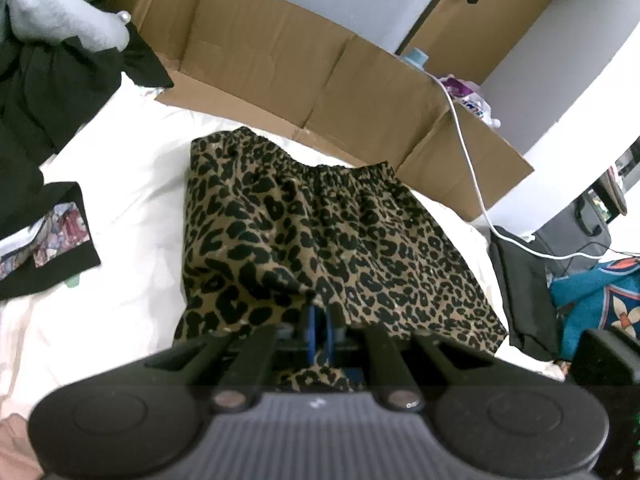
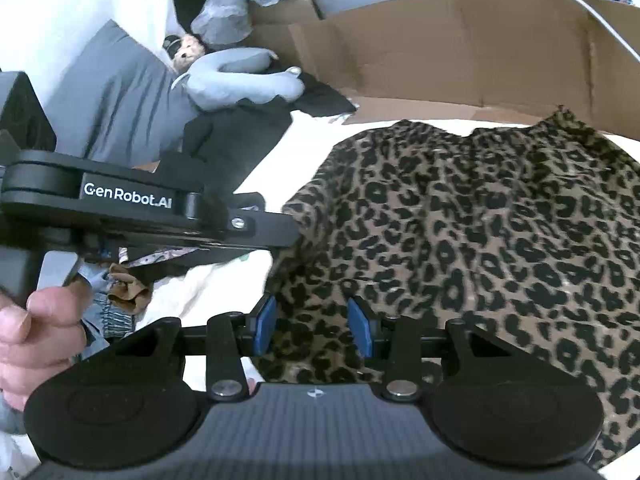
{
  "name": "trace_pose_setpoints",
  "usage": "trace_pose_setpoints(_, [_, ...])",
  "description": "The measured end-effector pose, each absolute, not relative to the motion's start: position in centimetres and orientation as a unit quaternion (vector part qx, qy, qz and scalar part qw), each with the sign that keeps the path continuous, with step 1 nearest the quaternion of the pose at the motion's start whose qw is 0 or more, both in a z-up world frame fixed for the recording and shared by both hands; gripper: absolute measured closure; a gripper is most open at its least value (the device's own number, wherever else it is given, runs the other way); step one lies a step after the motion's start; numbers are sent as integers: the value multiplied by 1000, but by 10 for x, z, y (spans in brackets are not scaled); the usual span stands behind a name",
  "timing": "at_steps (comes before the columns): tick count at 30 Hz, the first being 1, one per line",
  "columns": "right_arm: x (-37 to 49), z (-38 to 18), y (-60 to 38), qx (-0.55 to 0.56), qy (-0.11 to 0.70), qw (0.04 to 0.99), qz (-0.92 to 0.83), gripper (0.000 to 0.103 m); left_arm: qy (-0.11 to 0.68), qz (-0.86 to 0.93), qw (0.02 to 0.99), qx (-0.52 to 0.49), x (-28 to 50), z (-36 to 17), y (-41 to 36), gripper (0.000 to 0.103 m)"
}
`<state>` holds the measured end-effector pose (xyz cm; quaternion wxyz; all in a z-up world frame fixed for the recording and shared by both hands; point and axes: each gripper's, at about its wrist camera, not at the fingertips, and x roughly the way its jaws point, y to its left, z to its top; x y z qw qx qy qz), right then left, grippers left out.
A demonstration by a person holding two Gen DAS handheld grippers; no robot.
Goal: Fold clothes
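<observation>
A leopard-print skirt (image 1: 320, 232) lies spread on the white sheet (image 1: 132, 200), its gathered waistband toward the far side. My left gripper (image 1: 320, 330) is shut on the skirt's near hem, and the cloth bunches over its blue pads. In the right wrist view the skirt (image 2: 480, 220) fills the right half. My right gripper (image 2: 314, 326) hovers over its near left part, open, its blue pads (image 2: 264, 322) standing apart and pressing on nothing. The left gripper (image 2: 280, 236) enters that view from the left, its tip at the skirt's edge, with a hand (image 2: 36, 332) holding its handle.
Flattened cardboard (image 1: 280, 60) lines the far edge of the bed, and a white cable (image 1: 468, 152) runs across it. Black clothes (image 1: 44, 120) and a grey plush toy (image 2: 240, 80) lie to the left. A dark bag (image 1: 524, 292) and teal fabric (image 1: 592, 300) sit at the right.
</observation>
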<state>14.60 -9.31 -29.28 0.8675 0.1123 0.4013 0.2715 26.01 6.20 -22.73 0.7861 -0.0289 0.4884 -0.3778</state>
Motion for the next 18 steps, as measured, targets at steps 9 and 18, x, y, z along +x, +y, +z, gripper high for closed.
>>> trace_pose_setpoints(9, [150,-301,-55,102,385,874,278,56,505,-382,770,-79,268,-226,78,97])
trace_pose_setpoints(18, [153,-294,-33,95,349,901,238,56,510,-391,760,-101,272,-218,85,98])
